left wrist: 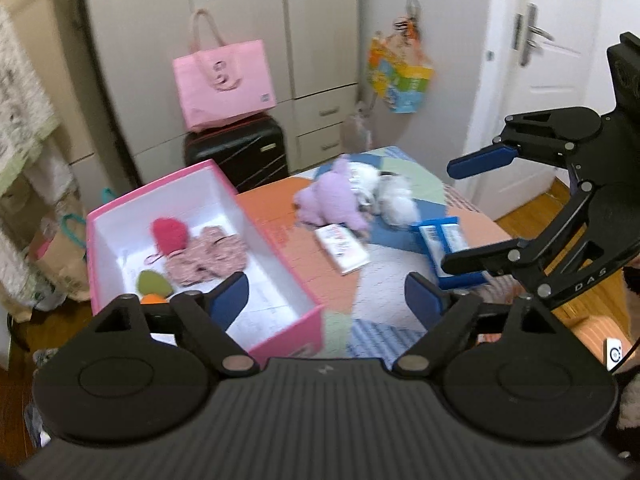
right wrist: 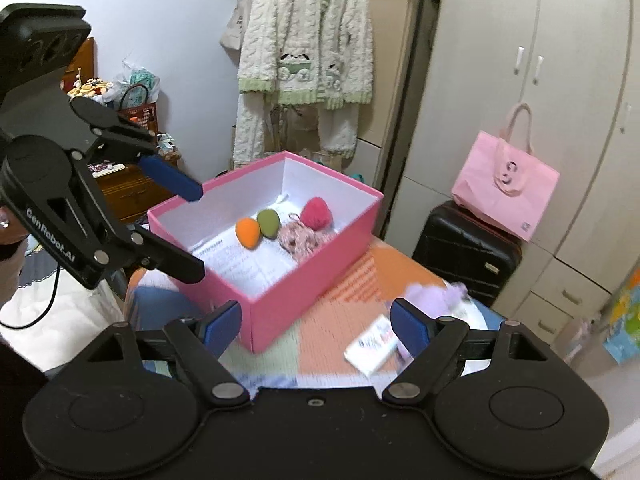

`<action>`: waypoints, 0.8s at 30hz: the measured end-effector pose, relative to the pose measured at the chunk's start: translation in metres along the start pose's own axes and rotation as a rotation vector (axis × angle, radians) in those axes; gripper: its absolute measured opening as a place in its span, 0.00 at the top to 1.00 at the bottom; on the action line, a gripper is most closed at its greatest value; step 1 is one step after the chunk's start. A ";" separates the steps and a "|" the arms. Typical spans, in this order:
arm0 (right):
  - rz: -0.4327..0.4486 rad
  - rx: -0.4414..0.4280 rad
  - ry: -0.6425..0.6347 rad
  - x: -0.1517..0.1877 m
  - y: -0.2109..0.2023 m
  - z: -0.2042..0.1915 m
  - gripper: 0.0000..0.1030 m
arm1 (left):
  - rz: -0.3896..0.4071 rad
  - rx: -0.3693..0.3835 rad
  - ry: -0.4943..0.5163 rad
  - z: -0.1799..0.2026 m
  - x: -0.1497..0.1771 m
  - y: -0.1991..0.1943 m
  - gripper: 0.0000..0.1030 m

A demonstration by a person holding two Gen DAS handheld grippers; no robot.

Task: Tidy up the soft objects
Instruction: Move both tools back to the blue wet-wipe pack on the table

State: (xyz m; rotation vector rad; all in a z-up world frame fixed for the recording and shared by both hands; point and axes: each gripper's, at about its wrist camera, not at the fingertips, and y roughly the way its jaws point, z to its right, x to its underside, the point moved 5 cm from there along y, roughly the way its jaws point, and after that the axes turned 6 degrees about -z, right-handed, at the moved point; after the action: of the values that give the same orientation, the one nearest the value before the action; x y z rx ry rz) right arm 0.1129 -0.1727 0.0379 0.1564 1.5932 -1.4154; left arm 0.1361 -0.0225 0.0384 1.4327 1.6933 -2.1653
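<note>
A pink box (left wrist: 280,256) (right wrist: 320,280) stands open on the patchwork table. In it lie a red pompom (left wrist: 170,234) (right wrist: 316,211), a pink patterned scrunchie (left wrist: 208,256) (right wrist: 298,240), a green sponge (left wrist: 154,282) (right wrist: 269,222) and an orange sponge (right wrist: 248,232). A purple plush (left wrist: 332,200) (right wrist: 436,300) and a white plush (left wrist: 392,194) lie on the table's far side. My left gripper (left wrist: 326,300) (right wrist: 196,232) is open and empty near the box's front corner. My right gripper (right wrist: 316,324) (left wrist: 448,216) is open and empty above the table.
A white booklet (left wrist: 342,246) (right wrist: 374,350) and a blue-and-white package (left wrist: 444,244) lie on the table. A black suitcase (left wrist: 240,152) (right wrist: 468,252) with a pink tote bag (left wrist: 224,82) (right wrist: 506,188) stands behind, by the wardrobe. A door is at the right.
</note>
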 end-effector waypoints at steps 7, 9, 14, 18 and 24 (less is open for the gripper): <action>-0.013 0.032 0.064 0.052 -0.014 0.019 0.17 | -0.018 0.038 0.105 0.053 -0.006 0.025 0.11; -0.016 0.030 0.081 0.065 -0.014 0.024 0.17 | -0.035 0.063 0.123 0.066 -0.007 0.036 0.11; -0.020 0.021 0.120 0.097 -0.006 0.041 0.17 | -0.054 0.154 0.107 0.086 -0.012 0.063 0.11; 0.026 0.043 0.117 0.123 0.009 0.054 0.16 | -0.010 0.157 0.071 0.093 -0.013 0.090 0.11; 0.020 0.096 0.139 0.155 0.046 0.073 0.13 | 0.008 0.118 0.106 0.106 -0.014 0.134 0.11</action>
State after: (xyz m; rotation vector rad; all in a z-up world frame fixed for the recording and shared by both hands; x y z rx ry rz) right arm 0.1009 -0.2916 -0.0934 0.3329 1.6321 -1.4939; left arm 0.1494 -0.1658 -0.0546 1.6076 1.6122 -2.2576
